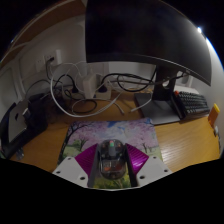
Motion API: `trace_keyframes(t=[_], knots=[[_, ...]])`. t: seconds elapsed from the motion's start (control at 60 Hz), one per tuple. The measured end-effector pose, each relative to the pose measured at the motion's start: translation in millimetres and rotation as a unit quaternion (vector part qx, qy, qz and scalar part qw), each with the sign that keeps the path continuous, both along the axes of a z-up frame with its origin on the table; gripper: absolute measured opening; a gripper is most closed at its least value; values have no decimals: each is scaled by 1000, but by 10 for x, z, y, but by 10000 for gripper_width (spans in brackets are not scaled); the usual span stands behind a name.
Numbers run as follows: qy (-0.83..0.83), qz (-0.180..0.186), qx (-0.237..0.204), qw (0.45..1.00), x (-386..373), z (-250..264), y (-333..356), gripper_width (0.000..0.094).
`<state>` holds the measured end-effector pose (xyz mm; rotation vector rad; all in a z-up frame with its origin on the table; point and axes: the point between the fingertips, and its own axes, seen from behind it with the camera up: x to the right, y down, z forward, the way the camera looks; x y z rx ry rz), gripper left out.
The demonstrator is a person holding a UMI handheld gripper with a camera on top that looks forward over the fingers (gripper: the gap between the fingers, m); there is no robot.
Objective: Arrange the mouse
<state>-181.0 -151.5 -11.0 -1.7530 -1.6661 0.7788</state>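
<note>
Gripper view: we see the mouse [110, 153] clamped between the gripper [110, 163] pads, both fingers [84, 160] pressing its sides. It sits over a floral mouse pad [112, 135] on the wooden desk [50, 143]. Monitor [140, 35] beyond, keyboard [191, 103] beside it.

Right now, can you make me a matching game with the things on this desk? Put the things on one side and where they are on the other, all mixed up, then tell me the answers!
Things:
1. mouse
2. monitor
3. keyboard
4. mouse pad

Places:
A. up above the desk, beyond everything
B. between the gripper's two fingers
C. flat on the desk just ahead of the fingers
D. off to the right, past the monitor's stand

Right pairs: 1-B, 2-A, 3-D, 4-C
</note>
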Motion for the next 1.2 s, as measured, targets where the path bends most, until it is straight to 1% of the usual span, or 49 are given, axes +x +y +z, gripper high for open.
trace_keyframes(t=[0.017,0.133,0.15,0.167,0.283,0.367,0.45,0.5,0.6,0.733,0.9,1.0,1.133,1.2], knots=[[-2,-2,0,1000,8,-11,8,503],[-17,-17,6,1000,110,37,83,876],[-16,-17,6,1000,135,77,97,844],[-15,-17,6,1000,157,120,102,841],[-9,-17,1,1000,494,558,125,852],[-21,-17,-3,1000,942,868,132,854],[-29,-4,-8,1000,1439,1140,94,851],[-38,-4,-7,999,1755,1276,94,852],[-56,-3,-5,998,2338,1474,87,854],[-66,-2,2,998,2849,1611,83,852],[-62,-14,1,998,3073,1646,63,852],[-56,-13,0,998,3080,1671,41,851],[-40,-10,23,999,3039,1745,84,851],[-40,-8,27,999,3039,1759,65,849]])
